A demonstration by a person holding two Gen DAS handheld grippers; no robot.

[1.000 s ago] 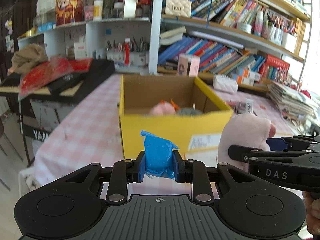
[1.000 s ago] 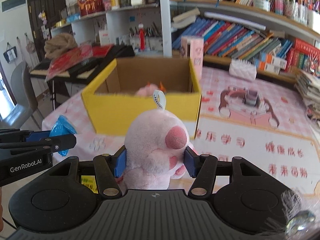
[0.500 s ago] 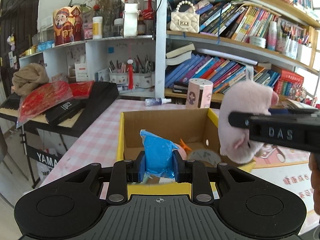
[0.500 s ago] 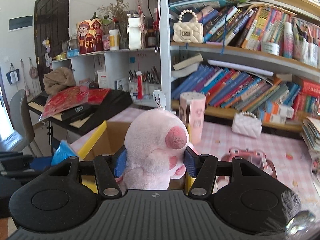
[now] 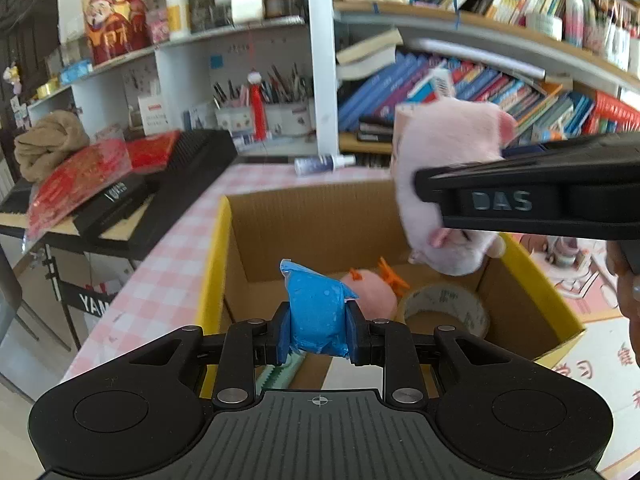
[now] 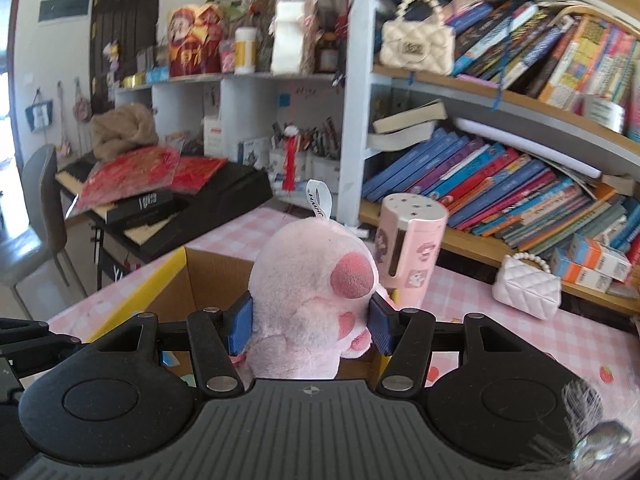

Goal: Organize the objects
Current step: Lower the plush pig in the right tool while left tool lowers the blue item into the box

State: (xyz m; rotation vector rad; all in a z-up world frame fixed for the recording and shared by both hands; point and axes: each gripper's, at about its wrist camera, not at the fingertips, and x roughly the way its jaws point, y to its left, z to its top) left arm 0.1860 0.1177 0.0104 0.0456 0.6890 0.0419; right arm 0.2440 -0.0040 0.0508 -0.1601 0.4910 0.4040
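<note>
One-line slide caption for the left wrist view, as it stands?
Left tongs clamp a blue packet over the open yellow box while right tongs hold a pink plush above it.

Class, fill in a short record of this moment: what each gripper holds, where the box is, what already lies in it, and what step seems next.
left gripper: shut on blue packet, above the box's near edge
right gripper: shut on pink plush toy, held over the box
box: open yellow cardboard box on the checked tablecloth
in box: tape roll, small pink toy with orange parts
likely next: release both things into the box
</note>
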